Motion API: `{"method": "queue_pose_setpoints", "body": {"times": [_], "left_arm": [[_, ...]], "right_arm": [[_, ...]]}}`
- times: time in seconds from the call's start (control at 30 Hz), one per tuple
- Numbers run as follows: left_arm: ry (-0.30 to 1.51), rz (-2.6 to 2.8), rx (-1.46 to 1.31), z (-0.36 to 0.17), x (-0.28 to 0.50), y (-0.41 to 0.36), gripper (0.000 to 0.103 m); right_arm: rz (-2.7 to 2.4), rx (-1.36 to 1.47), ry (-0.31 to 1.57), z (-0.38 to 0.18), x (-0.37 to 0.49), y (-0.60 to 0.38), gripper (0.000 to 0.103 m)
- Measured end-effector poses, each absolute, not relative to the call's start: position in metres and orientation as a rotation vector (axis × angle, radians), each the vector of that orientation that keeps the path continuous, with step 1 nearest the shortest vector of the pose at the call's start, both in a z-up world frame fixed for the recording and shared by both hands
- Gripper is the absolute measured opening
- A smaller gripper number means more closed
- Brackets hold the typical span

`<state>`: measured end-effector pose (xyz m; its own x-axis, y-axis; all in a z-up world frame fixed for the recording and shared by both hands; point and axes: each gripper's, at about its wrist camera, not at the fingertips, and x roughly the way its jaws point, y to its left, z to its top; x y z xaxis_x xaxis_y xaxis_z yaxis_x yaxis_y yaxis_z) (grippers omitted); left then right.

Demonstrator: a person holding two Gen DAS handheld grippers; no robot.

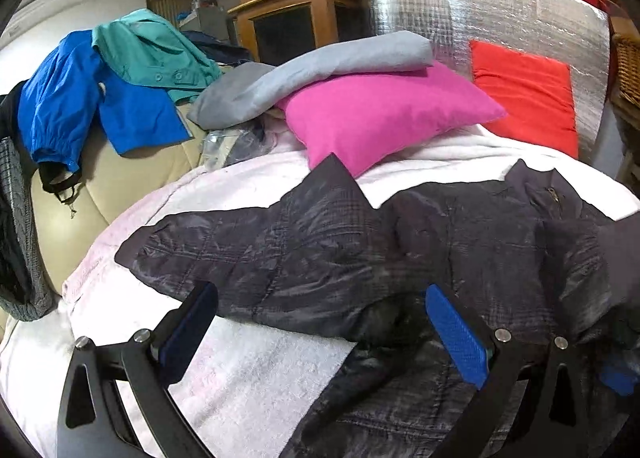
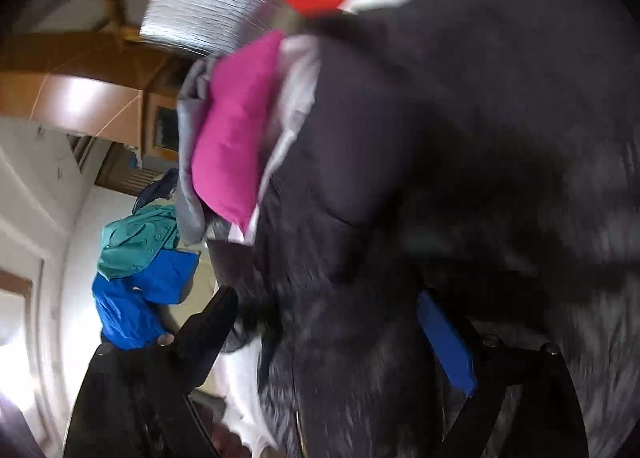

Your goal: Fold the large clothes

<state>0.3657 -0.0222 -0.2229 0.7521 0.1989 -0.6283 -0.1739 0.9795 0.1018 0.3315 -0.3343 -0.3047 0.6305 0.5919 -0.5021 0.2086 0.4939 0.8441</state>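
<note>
A white blanket (image 1: pixel 248 370) covers the bed; across it sprawls the dark quilted jacket (image 1: pixel 304 254), one pointed flap lying against the pink pillow (image 1: pixel 380 109); an orange cushion (image 1: pixel 524 93) leans behind; the left gripper (image 1: pixel 320 334) hovers low over the jacket's near edge, jaws spread wide; the right gripper (image 2: pixel 332 342), blurred, has its jaws apart with jacket fabric bunched between them.

The dark jacket (image 1: pixel 320 242) is made of quilted, slightly shiny synthetic cloth. A fluffy, matt white blanket (image 1: pixel 248 370) is spread under it. The fingers (image 1: pixel 456 334) are faced with textured blue pads, and a crinkly silver foil panel (image 1: pixel 500 13) is seen behind.
</note>
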Motion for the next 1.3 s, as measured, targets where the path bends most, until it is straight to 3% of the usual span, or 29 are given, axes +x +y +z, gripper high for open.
{"method": "queue_pose_setpoints", "body": {"times": [0.27,0.43,0.6,1.03,1.1,1.17,1.3], "left_arm": [[0.67,-0.025,0.083,-0.222,0.359,-0.095,0.103],[0.68,-0.216,0.155,-0.232,0.36,-0.163,0.103],[0.702,-0.223,0.249,-0.253,0.386,-0.216,0.103],[0.696,-0.156,0.196,-0.256,0.407,-0.221,0.103],[0.678,-0.14,0.199,-0.255,0.409,-0.217,0.1],[0.686,-0.143,0.193,-0.255,0.412,-0.213,0.086],[0.709,-0.173,0.176,-0.257,0.413,-0.212,0.078]], "right_arm": [[-0.027,0.737,0.73,-0.241,0.283,-0.41,0.093],[-0.43,0.491,0.724,-0.251,0.288,-0.454,0.093],[-0.498,0.278,0.761,-0.242,0.302,-0.439,0.093],[-0.544,0.143,0.753,-0.221,0.304,-0.419,0.093],[-0.546,0.124,0.736,-0.217,0.303,-0.414,0.093],[-0.544,0.116,0.727,-0.214,0.303,-0.411,0.093],[-0.546,0.103,0.725,-0.212,0.303,-0.406,0.093]]}}
